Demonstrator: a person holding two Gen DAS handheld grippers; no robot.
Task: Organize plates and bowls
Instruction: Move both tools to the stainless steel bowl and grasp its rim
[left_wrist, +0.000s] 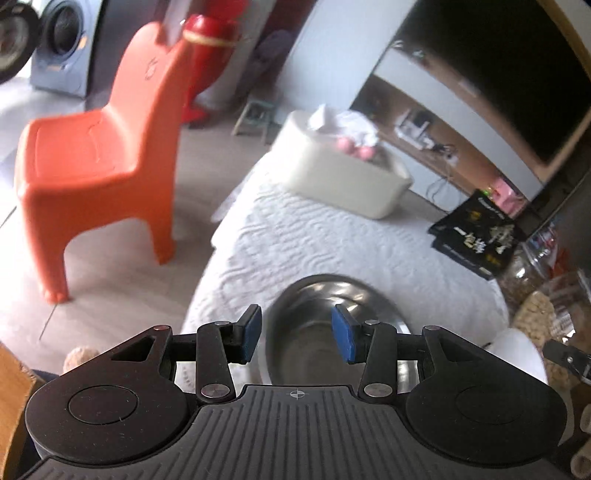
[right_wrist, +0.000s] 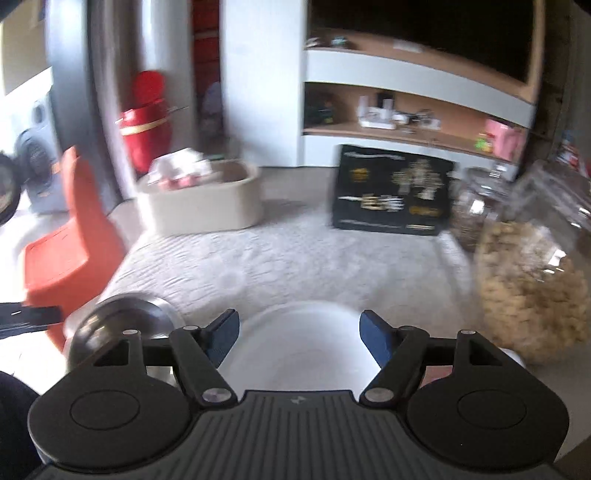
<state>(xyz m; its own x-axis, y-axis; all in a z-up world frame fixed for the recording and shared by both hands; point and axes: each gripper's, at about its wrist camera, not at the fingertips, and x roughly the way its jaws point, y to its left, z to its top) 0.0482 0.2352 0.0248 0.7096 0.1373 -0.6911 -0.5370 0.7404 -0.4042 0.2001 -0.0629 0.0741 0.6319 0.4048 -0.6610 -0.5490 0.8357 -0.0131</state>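
Below the left claw (left_wrist: 296, 334), whose jaws stand apart and empty, a steel bowl (left_wrist: 325, 325) rests on the white-clothed tabletop (left_wrist: 332, 243). Likewise the right claw (right_wrist: 299, 336), also open, hangs over what seems a white bowl (right_wrist: 299, 343).

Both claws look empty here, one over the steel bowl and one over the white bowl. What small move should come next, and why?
Probably lower the left claw onto the near rim of the steel bowl and close. Its jaws stand apart with nothing between them, and that bowl sits just ahead on the white cloth, beside the white bowl under the open right claw.
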